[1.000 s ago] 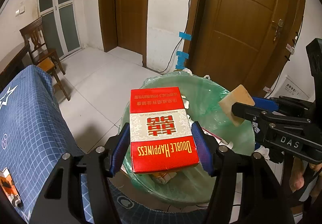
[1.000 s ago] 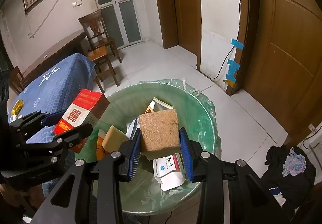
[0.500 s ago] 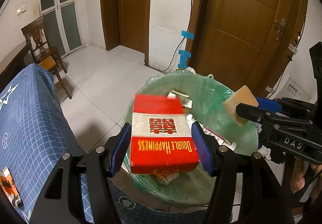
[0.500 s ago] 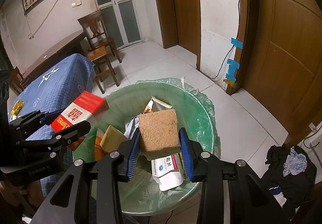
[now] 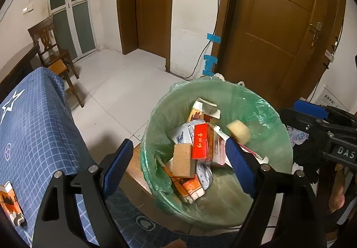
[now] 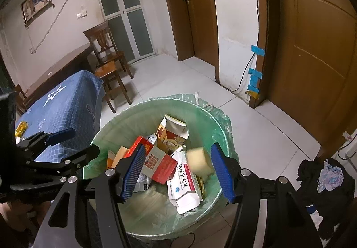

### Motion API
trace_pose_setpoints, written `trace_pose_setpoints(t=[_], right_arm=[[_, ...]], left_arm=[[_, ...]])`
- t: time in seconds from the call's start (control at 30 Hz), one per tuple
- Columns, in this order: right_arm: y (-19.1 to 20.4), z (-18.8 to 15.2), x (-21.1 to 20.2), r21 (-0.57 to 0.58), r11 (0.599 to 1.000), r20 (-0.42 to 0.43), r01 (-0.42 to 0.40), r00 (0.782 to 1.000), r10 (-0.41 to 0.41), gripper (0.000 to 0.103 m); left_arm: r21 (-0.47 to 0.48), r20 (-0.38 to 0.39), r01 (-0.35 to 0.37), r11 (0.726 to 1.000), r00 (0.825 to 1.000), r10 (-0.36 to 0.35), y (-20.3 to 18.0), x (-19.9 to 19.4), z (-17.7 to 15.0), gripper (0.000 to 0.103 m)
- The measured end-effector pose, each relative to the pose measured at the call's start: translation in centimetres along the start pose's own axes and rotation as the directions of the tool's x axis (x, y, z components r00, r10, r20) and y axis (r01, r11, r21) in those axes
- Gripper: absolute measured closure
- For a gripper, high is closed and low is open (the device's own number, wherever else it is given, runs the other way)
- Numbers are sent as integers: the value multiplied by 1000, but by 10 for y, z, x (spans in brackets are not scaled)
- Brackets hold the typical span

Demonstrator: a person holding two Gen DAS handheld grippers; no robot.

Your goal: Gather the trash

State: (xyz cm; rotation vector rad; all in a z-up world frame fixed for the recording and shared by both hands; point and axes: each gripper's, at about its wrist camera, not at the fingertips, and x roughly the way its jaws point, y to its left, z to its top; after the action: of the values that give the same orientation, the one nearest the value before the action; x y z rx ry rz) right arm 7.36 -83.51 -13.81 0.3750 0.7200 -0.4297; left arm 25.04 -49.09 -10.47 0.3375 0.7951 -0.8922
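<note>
Left wrist view: round bin lined with a translucent green plastic bag (image 5: 263,114), standing on pale tiled floor (image 5: 116,83) beside a bench under blue grid-patterned cloth (image 5: 33,127). Inside the bin, heaped trash: red-and-white cardboard cigarette box (image 5: 205,144), lying on edge among paper packets; tan rectangular sponge block (image 5: 183,160) just beside it; smaller yellow sponge piece (image 5: 238,131), blurred, seemingly mid-fall near the liner wall. Left hand-held gripper (image 5: 176,158) spread wide and empty above the rim. Right hand-held gripper (image 6: 177,169), likewise released, nothing between its blue pads (image 6: 221,170), poised over the same bin (image 6: 221,118).

Step in hand, by judgement: drop-off just completed, both loads now in the bin. Next move probably a return to the bench, where a small orange-and-white packet (image 5: 9,197) lies at the near cloth edge, possibly further trash; calls for lifting clear of the rim before swinging left.

Open floor ahead and left of the bin; wooden chair (image 5: 55,56) well apart. Dark clothing pile (image 6: 323,181) close on the right, little room there.
</note>
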Motion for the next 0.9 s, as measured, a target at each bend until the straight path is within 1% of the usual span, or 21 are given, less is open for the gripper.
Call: trace_pose_setpoints(t=[0.2,0.27,0.37,0.4,0.5,0.53,0.73,0.9], right_arm=[[5,-3,-7,-6,1000,9,-2,1000,2,38],[7,-5,-9,-10,1000,12,-2,1000,2,37],[10,-8,-14,-18,1000,24,-4,1000,5,32],[10,-9,-15,-20,1000,30,-4,1000,5,28],[13,-13,-21,-29,1000,40,0,999,1,25],[14,-14,-25,-29,1000,47,0,999,2,23],[16,-23,-49,-23,1000,84,3,996,-1,20],[26,-36,-71,-38,999,116,8,993,-3,17]], left_arm=[[3,6,0,1000,1000,0,0,-3,-1,22],[1,3,0,1000,1000,0,0,-3,-2,19],[-2,5,-8,1000,1000,8,0,-5,-3,16],[-4,6,-9,1000,1000,9,1,-6,-4,15],[-5,10,-14,1000,1000,14,2,-9,-7,14],[-7,12,-16,1000,1000,16,2,-11,-7,13],[-2,30,-18,1000,999,18,2,-26,-11,12],[1,45,-14,1000,999,14,-1,-38,-16,9]])
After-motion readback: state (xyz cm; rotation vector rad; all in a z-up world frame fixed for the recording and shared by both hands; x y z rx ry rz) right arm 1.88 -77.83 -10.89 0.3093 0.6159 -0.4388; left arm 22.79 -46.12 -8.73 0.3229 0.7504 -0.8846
